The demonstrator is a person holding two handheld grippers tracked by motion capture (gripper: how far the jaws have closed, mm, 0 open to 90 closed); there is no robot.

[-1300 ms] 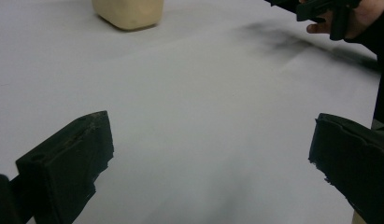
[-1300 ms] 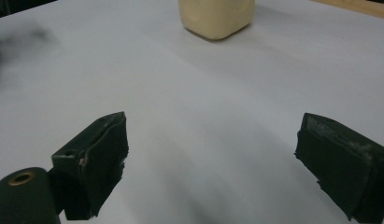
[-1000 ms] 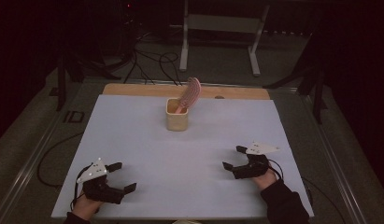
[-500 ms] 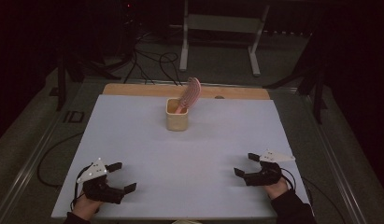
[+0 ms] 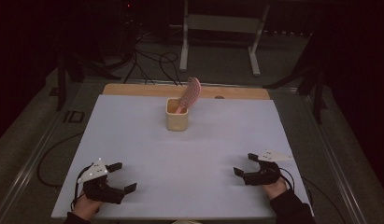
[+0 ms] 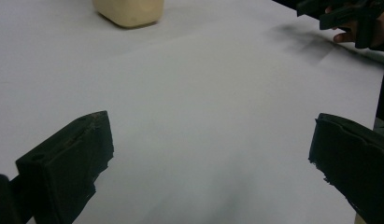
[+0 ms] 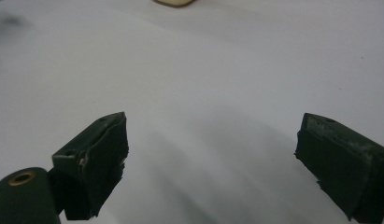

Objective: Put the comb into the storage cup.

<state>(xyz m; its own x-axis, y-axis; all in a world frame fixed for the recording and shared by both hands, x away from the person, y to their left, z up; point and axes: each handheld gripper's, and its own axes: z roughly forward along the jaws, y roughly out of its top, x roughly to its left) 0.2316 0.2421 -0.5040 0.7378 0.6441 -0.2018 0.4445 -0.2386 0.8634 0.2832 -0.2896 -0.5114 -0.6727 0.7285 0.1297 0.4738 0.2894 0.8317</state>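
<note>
White table (image 5: 180,154), unlabelled beige cup (image 5: 177,120); left tool (image 5: 118,177) and right tool (image 5: 244,164) gape wide.

The table (image 5: 180,149) had a white top with a wooden strip (image 5: 133,89) at 12 o'clock, and a beige cup (image 5: 177,120) sat toward 12 too.
</note>
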